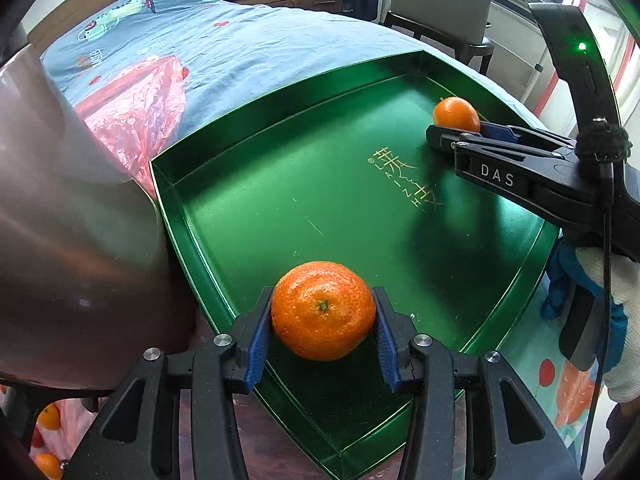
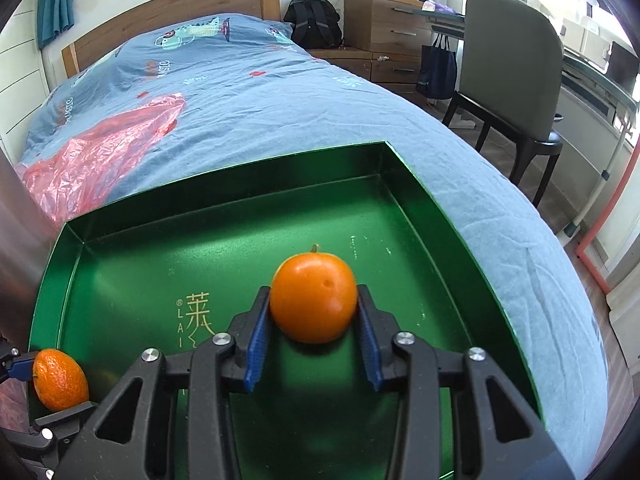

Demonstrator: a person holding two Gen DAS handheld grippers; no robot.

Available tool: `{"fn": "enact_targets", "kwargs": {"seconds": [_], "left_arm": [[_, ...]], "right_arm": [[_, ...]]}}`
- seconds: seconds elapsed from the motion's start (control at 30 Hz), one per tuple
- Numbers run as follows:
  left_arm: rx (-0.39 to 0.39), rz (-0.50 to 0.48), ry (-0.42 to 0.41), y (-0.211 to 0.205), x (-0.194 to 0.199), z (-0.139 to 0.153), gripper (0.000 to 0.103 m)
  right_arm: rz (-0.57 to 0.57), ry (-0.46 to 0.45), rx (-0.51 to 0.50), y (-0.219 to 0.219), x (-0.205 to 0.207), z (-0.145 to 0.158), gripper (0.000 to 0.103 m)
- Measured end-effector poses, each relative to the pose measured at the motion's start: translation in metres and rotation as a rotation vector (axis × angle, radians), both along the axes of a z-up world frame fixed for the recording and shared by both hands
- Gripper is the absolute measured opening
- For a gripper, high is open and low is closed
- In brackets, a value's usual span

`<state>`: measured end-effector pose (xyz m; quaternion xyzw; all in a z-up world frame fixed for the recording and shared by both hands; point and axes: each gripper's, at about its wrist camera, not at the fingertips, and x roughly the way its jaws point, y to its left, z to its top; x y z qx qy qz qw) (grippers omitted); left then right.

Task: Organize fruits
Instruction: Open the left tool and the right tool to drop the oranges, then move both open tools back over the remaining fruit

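Observation:
A green tray (image 1: 280,184) lies on a blue bed cover. My left gripper (image 1: 323,320) is shut on a rough-skinned orange (image 1: 323,310) just over the tray's near corner. My right gripper (image 2: 314,320) is shut on a smooth orange (image 2: 313,296) low over the tray's far right part (image 2: 240,248). In the left wrist view the right gripper (image 1: 456,130) shows from the side with its orange (image 1: 456,113). In the right wrist view the left gripper's orange (image 2: 60,378) shows at the lower left.
A shiny metal bowl (image 1: 60,220) stands left of the tray. A red plastic bag (image 2: 92,160) lies on the bed cover behind it. More oranges (image 1: 48,416) sit in a bag at lower left. A chair (image 2: 516,92) and drawers (image 2: 384,28) stand beyond the bed.

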<state>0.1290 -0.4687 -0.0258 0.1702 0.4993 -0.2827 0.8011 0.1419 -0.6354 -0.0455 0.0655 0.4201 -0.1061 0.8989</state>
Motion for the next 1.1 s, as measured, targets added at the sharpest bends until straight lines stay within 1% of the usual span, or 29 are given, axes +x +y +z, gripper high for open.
{"fn": "enact_targets", "kwargs": {"seconds": [0.03,0.07,0.1,0.13,0.17,0.2,0.33,0.47,0.6,0.77,0.87,1.1], "left_arm": [[-0.001,0.005,-0.001,0.0,0.001,0.001,0.041],[-0.001,0.008,-0.009,0.0,0.001,0.003,0.041],[-0.001,0.009,-0.019,0.001,0.001,0.006,0.042],[-0.003,0.013,-0.03,0.002,0.0,0.01,0.046],[-0.006,0.016,-0.043,0.004,-0.001,0.014,0.049],[-0.01,0.018,-0.062,0.006,-0.004,0.02,0.054],[-0.025,0.002,-0.123,0.015,-0.021,0.042,0.055],[-0.067,-0.015,-0.169,0.03,-0.045,0.067,0.055],[-0.086,-0.004,-0.232,0.057,-0.069,0.088,0.056],[-0.103,0.046,-0.275,0.097,-0.093,0.107,0.061],[-0.104,0.081,-0.283,0.123,-0.104,0.112,0.062],[-0.112,0.185,-0.256,0.184,-0.12,0.112,0.063]], "right_arm": [[-0.001,0.005,-0.003,0.0,0.0,0.0,0.044],[-0.003,0.012,-0.007,0.0,0.001,0.001,0.047],[-0.008,0.015,-0.012,-0.001,0.0,0.002,0.066],[-0.012,0.014,-0.016,-0.001,-0.001,0.004,0.083],[-0.017,0.009,-0.018,-0.001,-0.003,0.006,0.087],[-0.023,0.001,-0.015,-0.002,-0.006,0.009,0.089],[-0.032,-0.034,-0.011,-0.004,-0.022,0.028,0.091],[-0.021,-0.08,-0.001,0.005,-0.042,0.054,0.091],[0.016,-0.12,0.013,0.027,-0.064,0.078,0.091],[0.064,-0.158,0.038,0.062,-0.093,0.1,0.091],[0.091,-0.162,0.048,0.087,-0.11,0.104,0.091],[0.154,-0.145,0.076,0.143,-0.137,0.106,0.091]]}}
